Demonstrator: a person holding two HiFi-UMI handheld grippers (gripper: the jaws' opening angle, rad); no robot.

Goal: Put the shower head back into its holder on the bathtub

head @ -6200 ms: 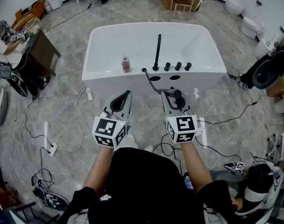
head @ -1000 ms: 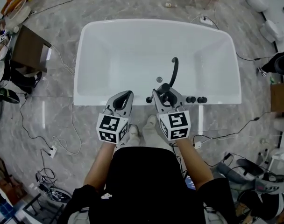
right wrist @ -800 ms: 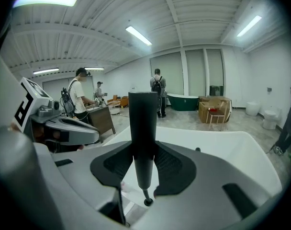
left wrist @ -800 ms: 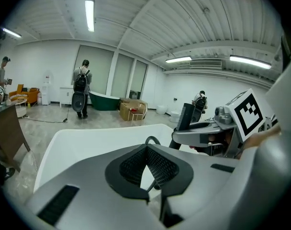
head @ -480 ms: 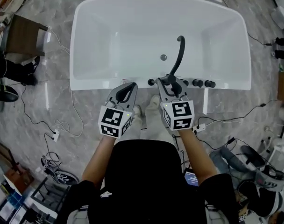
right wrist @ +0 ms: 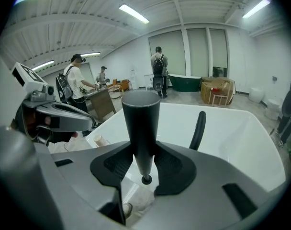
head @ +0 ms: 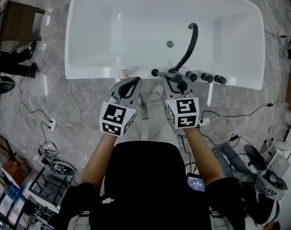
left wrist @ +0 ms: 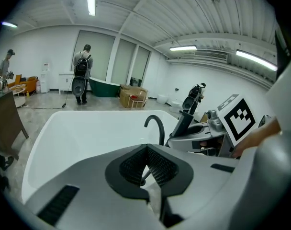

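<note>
Grey left gripper [head: 134,82]: its jaws are closed tip to tip on nothing. It hangs just short of the tub's near rim, close to a small pale bottle [head: 122,74]. If you swing it sideways while watching the other hand, you could tip that bottle into the tub.

Right gripper [right wrist: 143,150]: its jaws are clamped on the black shower head [right wrist: 140,119], which stands upright between the pads with the tapered end down. The stem is round and looks smooth. If you push down off-axis, it will likely twist or slip in the pads.

Holder [head: 155,73]: this is the small black ring on the near rim, just left of your right gripper's tips. The shower head is near it but not over it, and it isn't seated. If you lower before you are centred, the taper will probably hit the rim instead of the opening. I cannot trace the hose, so slack bunching under the head is a further risk.

Knobs [head: 206,77]: three black ones stand in a row just right of your grip. The gripper body could nudge one if you drift right.

Spout [head: 189,44]: it arches over the basin right behind the head. If you tilt forward, you may clip it.

Bathtub [head: 88,73]: the walls are glossy white and sloped. If the head slips loose there, it would slide down toward the drain [head: 170,44].
</note>
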